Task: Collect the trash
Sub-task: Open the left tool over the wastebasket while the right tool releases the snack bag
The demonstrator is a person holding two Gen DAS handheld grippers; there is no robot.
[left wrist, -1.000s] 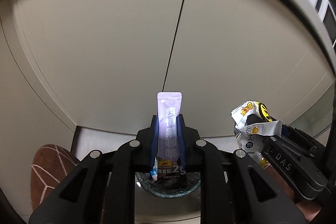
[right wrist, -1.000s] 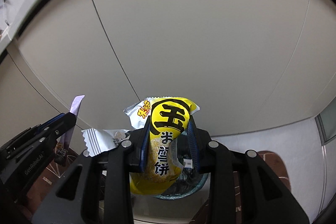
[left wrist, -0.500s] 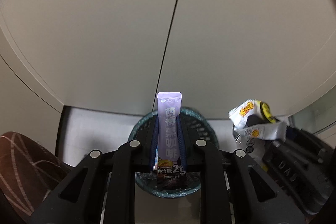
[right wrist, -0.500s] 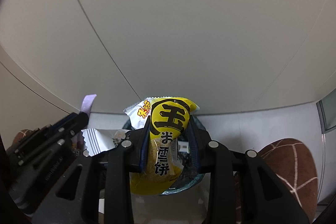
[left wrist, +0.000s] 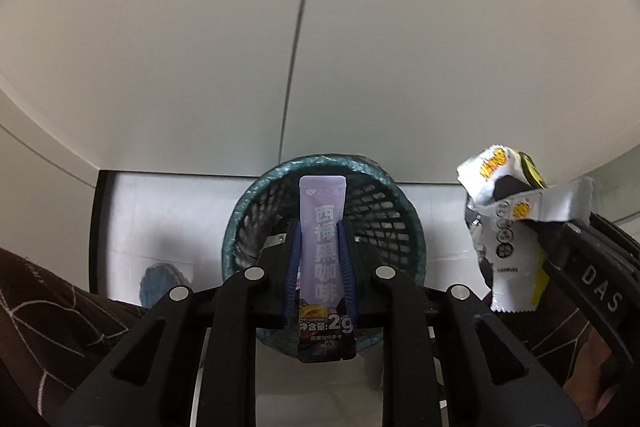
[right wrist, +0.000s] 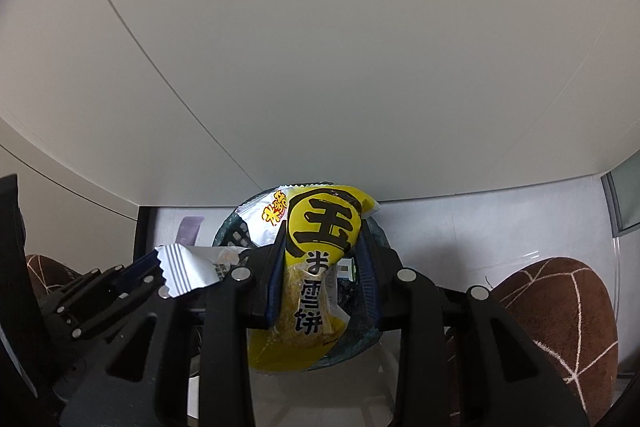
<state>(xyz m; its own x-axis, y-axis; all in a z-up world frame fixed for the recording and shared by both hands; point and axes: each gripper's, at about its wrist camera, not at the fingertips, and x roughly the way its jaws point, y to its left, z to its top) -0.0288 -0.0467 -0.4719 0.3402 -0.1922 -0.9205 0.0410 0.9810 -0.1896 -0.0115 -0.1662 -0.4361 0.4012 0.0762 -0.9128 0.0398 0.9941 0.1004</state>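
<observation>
A teal mesh wastebasket [left wrist: 248, 203] stands on the pale floor right under both grippers. My left gripper [left wrist: 319, 227] hangs over its mouth with a purple coffee sachet [left wrist: 322, 251] upright between the blue pads; the jaws are opening, and the pads still touch the sachet's edges. My right gripper [right wrist: 322, 231] is shut on a yellow snack pack [right wrist: 308, 291] over the same basket [right wrist: 380, 239]. A white crimped wrapper end [right wrist: 188, 269] sticks out to its left. The left wrist view shows that pack [left wrist: 504, 227] at the right; the right wrist view shows the sachet's tip [right wrist: 190, 231].
White cabinet panels [left wrist: 200, 47] rise behind the basket, with a dark strip along the left of the floor. Brown fabric with white lines sits at the lower left [left wrist: 48, 307] and at the lower right [right wrist: 560, 319]. A small blue object [left wrist: 160, 279] lies left of the basket.
Both grippers have sunk and tipped further down, so the basket has come fully into view beneath them. Both wrappers stay in the jaws as before.
</observation>
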